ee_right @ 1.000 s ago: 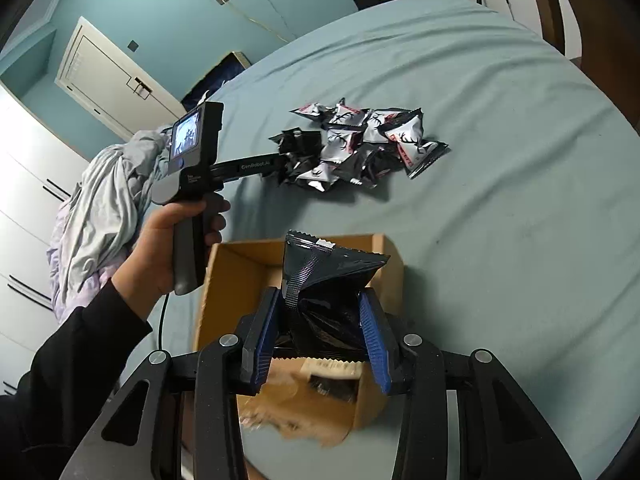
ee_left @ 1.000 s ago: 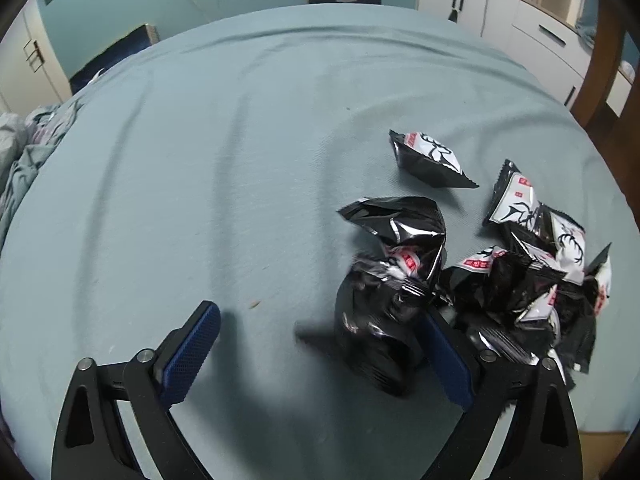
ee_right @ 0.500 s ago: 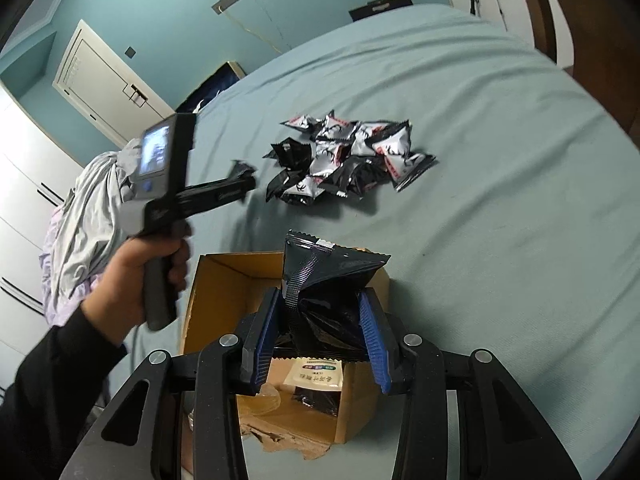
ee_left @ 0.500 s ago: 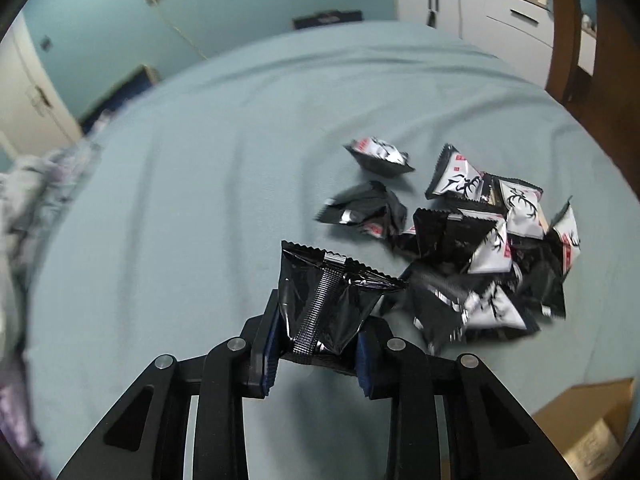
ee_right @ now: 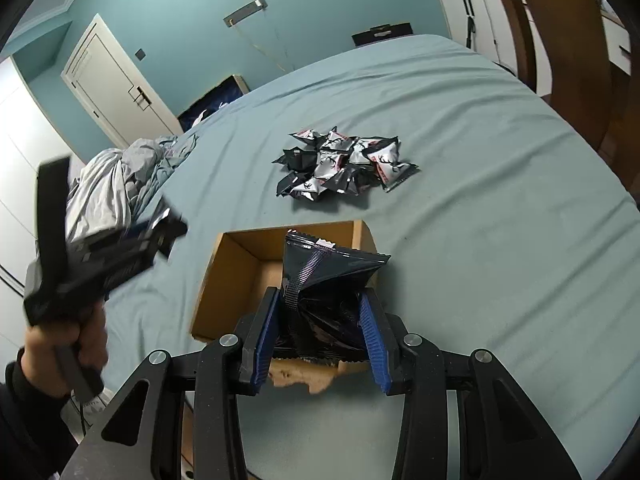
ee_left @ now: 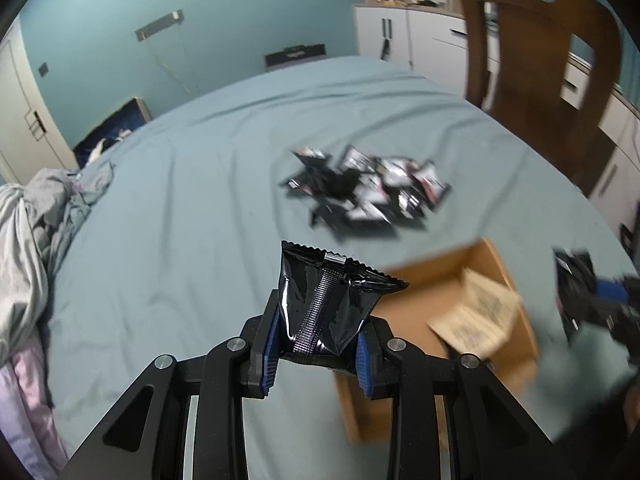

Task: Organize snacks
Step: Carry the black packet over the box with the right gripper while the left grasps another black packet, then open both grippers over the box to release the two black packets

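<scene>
My left gripper [ee_left: 318, 354] is shut on a black snack packet [ee_left: 328, 304], held above the bed just left of an open cardboard box [ee_left: 516, 304]. My right gripper [ee_right: 320, 344] is shut on another black snack packet [ee_right: 324, 296] and holds it over the same box [ee_right: 236, 276]. A pile of black and white snack packets [ee_right: 344, 168] lies on the blue-green bed sheet beyond the box; it also shows, blurred, in the left wrist view [ee_left: 368, 188]. The left gripper with its packet appears blurred in the right wrist view [ee_right: 120, 248].
A heap of crumpled grey bedding [ee_right: 116, 184] lies at the bed's left edge. A wooden chair [ee_left: 540, 40] and white cabinets [ee_left: 412, 36] stand beyond the far right side. The box's torn flap [ee_left: 476, 316] hangs inward.
My left gripper closed on a packet from the pile, lifted it and swung back toward the box. My right gripper kept its packet and stayed over the box.
</scene>
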Available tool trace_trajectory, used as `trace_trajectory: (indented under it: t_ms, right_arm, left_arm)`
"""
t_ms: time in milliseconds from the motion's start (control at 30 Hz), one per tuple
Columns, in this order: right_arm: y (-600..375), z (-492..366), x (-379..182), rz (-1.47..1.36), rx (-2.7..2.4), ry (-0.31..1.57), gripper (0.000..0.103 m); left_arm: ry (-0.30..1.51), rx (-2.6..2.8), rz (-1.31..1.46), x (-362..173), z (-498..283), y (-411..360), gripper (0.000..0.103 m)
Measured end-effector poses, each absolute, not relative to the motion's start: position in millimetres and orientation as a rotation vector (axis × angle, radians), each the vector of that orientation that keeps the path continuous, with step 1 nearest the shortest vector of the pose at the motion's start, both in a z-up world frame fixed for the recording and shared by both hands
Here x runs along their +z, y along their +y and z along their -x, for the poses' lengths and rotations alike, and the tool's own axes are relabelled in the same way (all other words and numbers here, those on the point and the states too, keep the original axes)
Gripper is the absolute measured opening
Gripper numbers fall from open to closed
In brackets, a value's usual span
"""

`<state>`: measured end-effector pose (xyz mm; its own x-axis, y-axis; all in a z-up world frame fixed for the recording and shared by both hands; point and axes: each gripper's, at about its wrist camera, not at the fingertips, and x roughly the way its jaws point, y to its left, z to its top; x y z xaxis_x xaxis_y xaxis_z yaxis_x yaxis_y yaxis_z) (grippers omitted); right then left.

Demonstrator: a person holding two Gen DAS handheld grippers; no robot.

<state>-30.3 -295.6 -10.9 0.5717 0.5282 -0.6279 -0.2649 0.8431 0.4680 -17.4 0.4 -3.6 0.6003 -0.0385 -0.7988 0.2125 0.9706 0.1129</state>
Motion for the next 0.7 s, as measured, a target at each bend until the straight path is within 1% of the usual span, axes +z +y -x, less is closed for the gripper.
trace_trajectory:
  t_ms: [233, 300, 367, 400, 433, 467, 533, 700]
  right_arm:
    - [-290.3, 34.5, -13.1, -0.326, 0.442, 0.818, 0.038]
    - [-287.1, 31.4, -15.8, -0.349, 0.458, 0.806, 0.038]
    - [-285.6, 29.4, -16.4, -0.377, 0.481, 0.779, 0.038]
    - [-285.2, 27.3, -18.3, -0.381, 0.485, 0.773, 0.038]
    - [-283.7, 26.6, -18.9, -0.378, 0.488, 0.767, 0.038]
    - [-283.1, 26.3, -20.5, -0.371, 0.486, 0.767, 0.038]
    - [-280.6, 26.1, -23.8, -0.354, 0.480, 0.775, 0.038]
    - [-278.6, 21.2, -26.3, -0.350, 0.483, 0.788, 0.038]
  left_arm:
    - [0.913, -0.264, -0.226, -20.4, 33.8, -24.3, 0.031]
    - [0.912, -0.280, -0.223, -23.8, 31.5, -27.7, 0.034]
    - [0.898, -0.276, -0.222, -24.7, 30.1, -27.8, 0.044]
    - [0.892, -0.268, -0.226, -24.8, 29.3, -27.5, 0.058]
    - [0.880, -0.264, -0.225, -23.7, 28.7, -26.5, 0.067]
    - [0.871, -0.263, -0.221, -22.6, 29.7, -26.0, 0.070]
    - [0.855, -0.247, -0.219, -18.6, 29.9, -23.1, 0.084]
    - [0.869, -0.190, -0.202, -20.7, 22.8, -14.2, 0.088]
